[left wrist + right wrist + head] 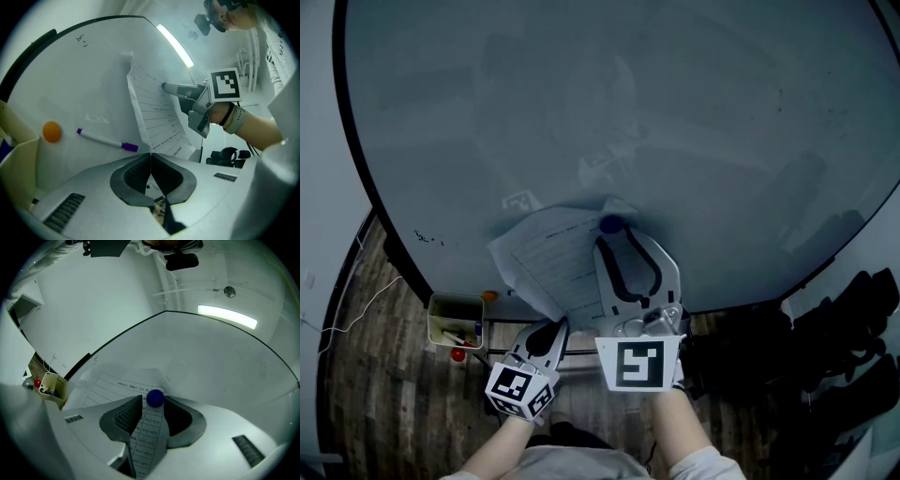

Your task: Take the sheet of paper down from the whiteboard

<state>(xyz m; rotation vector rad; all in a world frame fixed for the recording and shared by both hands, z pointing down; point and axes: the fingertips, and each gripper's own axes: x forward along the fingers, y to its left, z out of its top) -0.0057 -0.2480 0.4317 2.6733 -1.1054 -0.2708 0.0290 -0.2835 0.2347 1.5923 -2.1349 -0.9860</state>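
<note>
My left gripper (pixel 555 327) stays... no: it pinches the sheet of paper (pixel 546 251) by its lower corner. My right gripper (pixel 153 405) gapes around the blue magnet (pixel 155 397); I should clamp squarely and pull straight off the whiteboard (pixel 675 112).

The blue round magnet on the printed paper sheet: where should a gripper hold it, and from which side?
Grip the blue round magnet across its curved sides, coming straight at the whiteboard. It stands proud of the flat printed paper sheet, and the right gripper's open jaws flank it.
</note>
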